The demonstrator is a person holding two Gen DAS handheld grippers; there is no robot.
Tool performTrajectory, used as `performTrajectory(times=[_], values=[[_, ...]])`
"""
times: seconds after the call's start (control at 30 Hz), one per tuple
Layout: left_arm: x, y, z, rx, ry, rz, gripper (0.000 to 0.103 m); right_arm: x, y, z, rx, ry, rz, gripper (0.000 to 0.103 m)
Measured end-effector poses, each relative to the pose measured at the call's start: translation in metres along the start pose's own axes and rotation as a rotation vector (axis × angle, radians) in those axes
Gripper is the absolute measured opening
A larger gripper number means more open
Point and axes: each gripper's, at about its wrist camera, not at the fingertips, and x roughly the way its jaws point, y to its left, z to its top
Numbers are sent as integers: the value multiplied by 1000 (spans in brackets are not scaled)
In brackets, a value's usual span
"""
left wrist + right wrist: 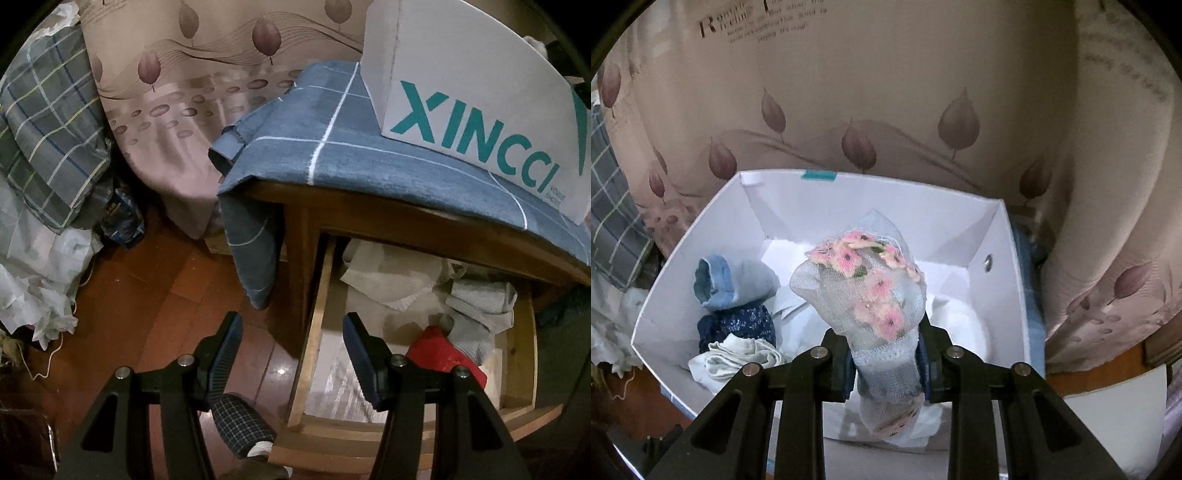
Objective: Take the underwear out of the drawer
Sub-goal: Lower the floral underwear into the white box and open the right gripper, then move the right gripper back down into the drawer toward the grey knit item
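Leaf-printed curtain fills the backdrop, and up front the right gripper (886, 363) is pinching a mesh floral underwear piece (866, 291), pads pressed tight on its waistband; it hangs right above the white box (1012, 258), where a blue roll (729, 280), a navy print piece (738, 325) and a pale crumpled piece (738, 354) already lie; my read is that the drop comes next, so lower it well inside the walls before letting go, aiming for the bare right half so nothing catches the rim. Over to the left gripper (291, 350); its jaws are spread wide, holding nothing, poised over the open wooden drawer (314, 332); inside wait a red garment (439, 350), grey items (480, 306) and a whitish cloth (391, 280); the red one looks nearest, so come down straight and grab a fold, not the drawer's side.
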Motion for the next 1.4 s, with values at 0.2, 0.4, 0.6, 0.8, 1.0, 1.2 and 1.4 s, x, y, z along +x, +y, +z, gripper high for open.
performTrajectory(times=[0.2,0.4,0.6,0.8,1.0,1.2,1.4], values=[[1,0,1,-5,7,-2,58,10,4,-9,5,10,-12,35],[4,1,0,-11,20,-7,58,8,9,-14,-28,6,-30,49],[6,-3,-1,4,24,5,58,-24,11,-25,-66,-42,14,49],[9,-4,0,5,31,9,58,-67,14,-58,-136,-77,104,49],[9,-3,-1,2,26,20,58,-91,20,-115,-236,-29,162,49],[8,2,-1,-13,30,19,58,-76,29,-180,-301,94,222,48],[8,2,-1,-14,34,16,58,-15,47,-225,-387,247,199,42]])
